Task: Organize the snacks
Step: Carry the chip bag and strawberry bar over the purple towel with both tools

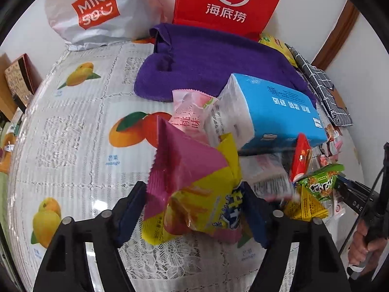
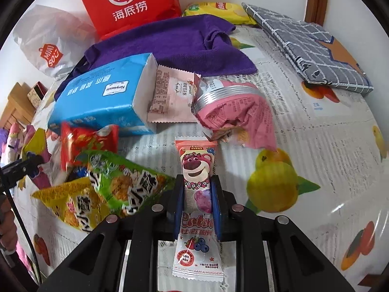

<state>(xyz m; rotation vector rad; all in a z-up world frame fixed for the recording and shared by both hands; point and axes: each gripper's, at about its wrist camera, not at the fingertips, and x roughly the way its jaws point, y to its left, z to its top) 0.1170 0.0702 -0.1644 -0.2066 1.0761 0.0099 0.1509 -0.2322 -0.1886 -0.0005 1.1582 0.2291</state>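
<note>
In the left wrist view my left gripper (image 1: 193, 209) has both blue pads against a bunched magenta and yellow snack packet (image 1: 194, 185) held just over the fruit-print tablecloth (image 1: 80, 146). Right of it lies a heap with a green packet (image 1: 321, 182) and a red packet (image 1: 301, 155). In the right wrist view my right gripper (image 2: 198, 202) is shut on a long pink Lotso bear packet (image 2: 197, 168), which sticks out past the fingertips. Beside it on the left lie the green packet (image 2: 121, 180), a yellow packet (image 2: 70, 204) and the red packet (image 2: 85, 143).
A blue tissue pack (image 2: 102, 95) lies behind the heap, with a pale pink packet (image 2: 172, 97) and a crumpled pink bag (image 2: 233, 112) to its right. Farther back are a purple towel (image 1: 206, 60), a red paper bag (image 1: 228, 2), a white shopping bag (image 1: 92, 12) and a grey checked cloth (image 2: 313, 48).
</note>
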